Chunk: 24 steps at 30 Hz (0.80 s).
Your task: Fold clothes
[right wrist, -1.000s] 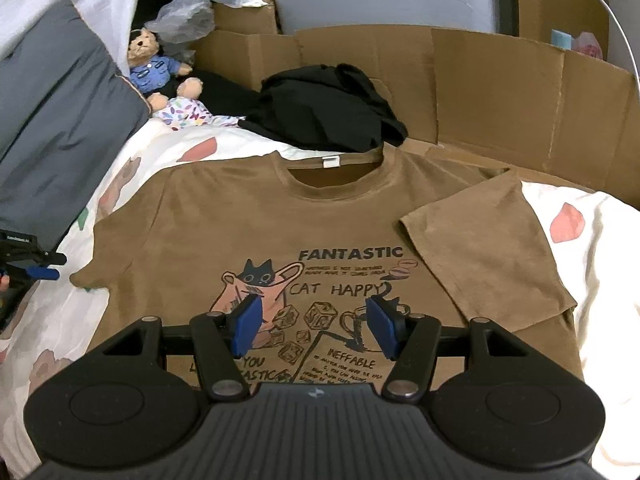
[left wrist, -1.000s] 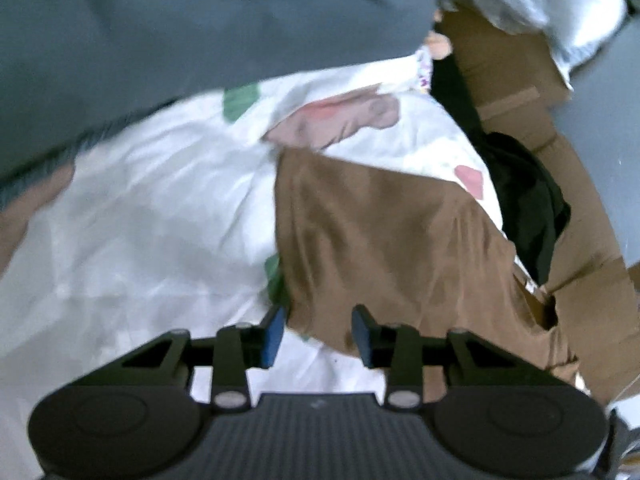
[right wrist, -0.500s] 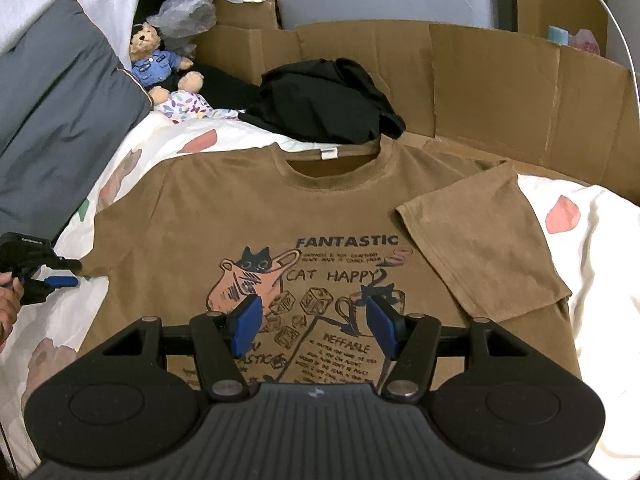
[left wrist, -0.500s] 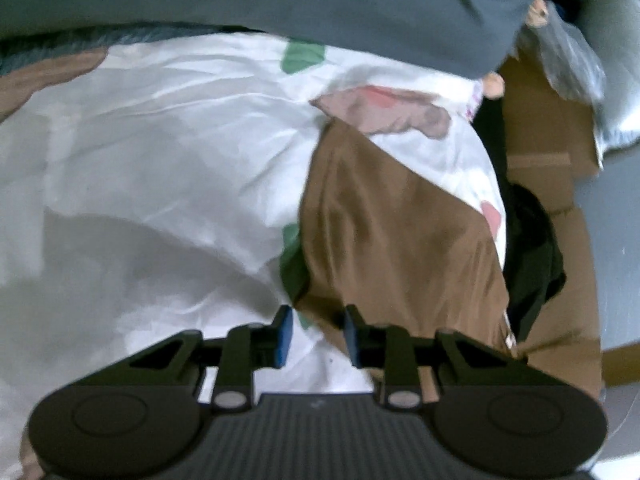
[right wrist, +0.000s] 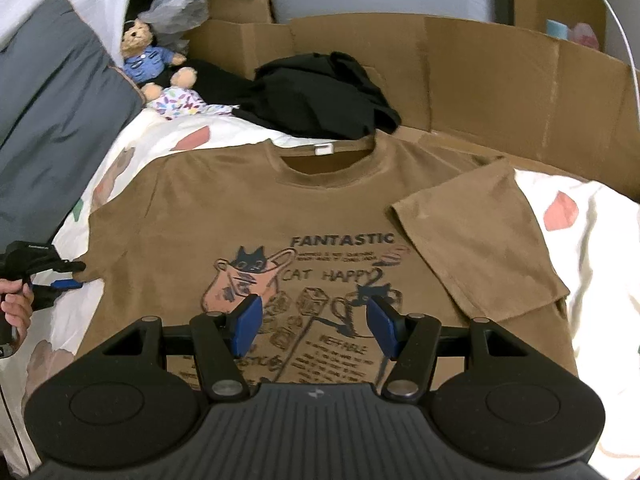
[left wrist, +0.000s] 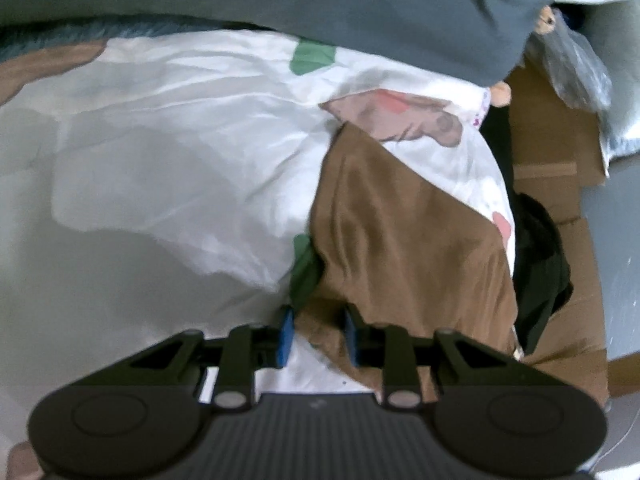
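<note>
A brown T-shirt [right wrist: 224,208] with a cat print lies face up on the white bed sheet [right wrist: 600,280]. Its right sleeve [right wrist: 476,240] is folded over onto the chest. My right gripper [right wrist: 314,324] hovers open above the lower print with nothing between its fingers. In the right wrist view my left gripper [right wrist: 74,276] sits at the tip of the shirt's left sleeve, held by a hand [right wrist: 14,308]. In the left wrist view the left gripper [left wrist: 317,332] has its jaws closing, with the brown sleeve hem [left wrist: 320,320] between the blue pads, which still stand apart.
A crumpled black garment [right wrist: 320,100] lies beyond the collar. A teddy bear [right wrist: 148,56] and a grey pillow [right wrist: 52,120] are at the far left. Cardboard walls [right wrist: 480,80] border the bed's far side. A white cable [right wrist: 624,40] hangs at the right.
My left gripper has moved along the sheet to the sleeve's edge and its jaws have narrowed around the hem. The right gripper has stayed put and open.
</note>
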Motion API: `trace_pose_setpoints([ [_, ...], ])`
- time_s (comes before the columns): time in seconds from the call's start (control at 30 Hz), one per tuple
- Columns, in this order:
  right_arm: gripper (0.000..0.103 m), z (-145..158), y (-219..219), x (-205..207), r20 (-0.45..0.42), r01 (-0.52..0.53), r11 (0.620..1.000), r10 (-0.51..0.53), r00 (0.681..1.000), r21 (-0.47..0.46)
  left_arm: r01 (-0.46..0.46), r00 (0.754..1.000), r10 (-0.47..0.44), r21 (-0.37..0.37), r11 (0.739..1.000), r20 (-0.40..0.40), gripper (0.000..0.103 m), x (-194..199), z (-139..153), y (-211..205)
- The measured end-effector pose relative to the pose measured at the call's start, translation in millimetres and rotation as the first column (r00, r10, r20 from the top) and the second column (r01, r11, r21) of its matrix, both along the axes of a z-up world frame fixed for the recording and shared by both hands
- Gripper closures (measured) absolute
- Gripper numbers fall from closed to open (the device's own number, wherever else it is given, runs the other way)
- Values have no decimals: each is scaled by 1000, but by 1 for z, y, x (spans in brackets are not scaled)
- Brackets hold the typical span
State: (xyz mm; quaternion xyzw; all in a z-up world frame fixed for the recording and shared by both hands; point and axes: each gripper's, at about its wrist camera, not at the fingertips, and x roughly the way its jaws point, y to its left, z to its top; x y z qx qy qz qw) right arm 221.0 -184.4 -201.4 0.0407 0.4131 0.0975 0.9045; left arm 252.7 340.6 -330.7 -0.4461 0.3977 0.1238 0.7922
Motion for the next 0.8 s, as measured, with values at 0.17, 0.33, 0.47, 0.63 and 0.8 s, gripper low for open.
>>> trace_pose_setpoints([
  [0.17,40,5,13,-6,6,-34,999,34,999,10,26,999,-26,-1,1000,21,89,9,15,0],
  [0.33,40,8,11,-10,6,-40,999,40,999,7,70,996,-71,18,997,56,93,18,34,-5],
  [0.47,40,8,6,-11,1,-22,1000,22,1000,13,97,992,-99,24,995,77,93,26,46,-11],
  [0.63,40,7,2,-16,-1,-21,1000,21,1000,14,173,977,-175,29,984,118,95,44,61,-32],
  [0.8,40,3,-2,-17,-11,-13,1000,13,1000,23,257,956,-259,35,966,141,95,66,65,-61],
])
